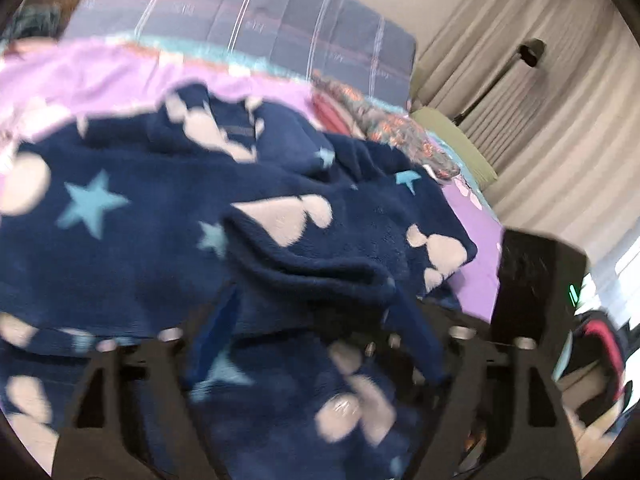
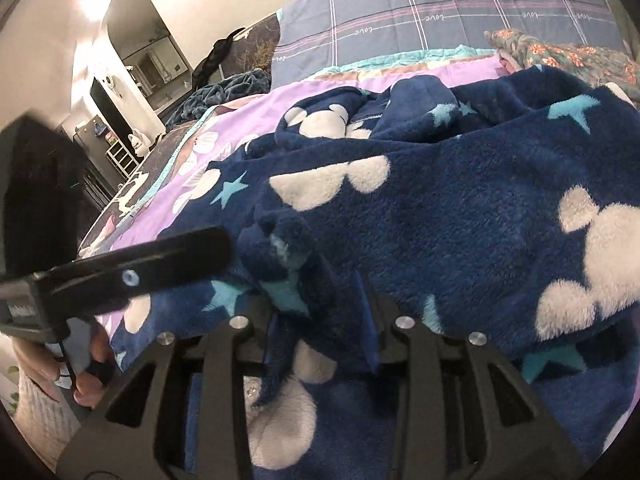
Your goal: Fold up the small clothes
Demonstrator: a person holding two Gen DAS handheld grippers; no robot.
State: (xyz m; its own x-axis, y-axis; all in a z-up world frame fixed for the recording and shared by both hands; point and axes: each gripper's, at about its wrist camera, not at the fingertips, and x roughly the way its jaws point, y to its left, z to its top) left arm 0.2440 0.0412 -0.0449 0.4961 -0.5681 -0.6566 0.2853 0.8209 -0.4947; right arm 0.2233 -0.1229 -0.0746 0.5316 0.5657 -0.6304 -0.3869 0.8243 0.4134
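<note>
A navy fleece garment [image 1: 160, 240] with light blue stars and white mouse-head shapes lies rumpled on a purple bedspread [image 1: 100, 76]. My left gripper [image 1: 316, 308] is shut on a bunched fold of the fleece, which drapes over its fingers. In the right wrist view the same garment [image 2: 460, 208] fills the frame, and my right gripper [image 2: 316, 304] is shut on another fold of it. The left gripper's body [image 2: 132, 276] shows at the left of that view, and the right gripper's body [image 1: 536, 292] at the right of the left wrist view. Both sets of fingertips are hidden by fabric.
A grey plaid pillow [image 1: 248, 20] lies at the head of the bed, and also shows in the right wrist view [image 2: 440, 12]. A floral cloth [image 2: 568, 56] lies beside the garment. Curtains [image 1: 540, 128] hang to the right. A person's hand [image 2: 60, 372] shows at lower left.
</note>
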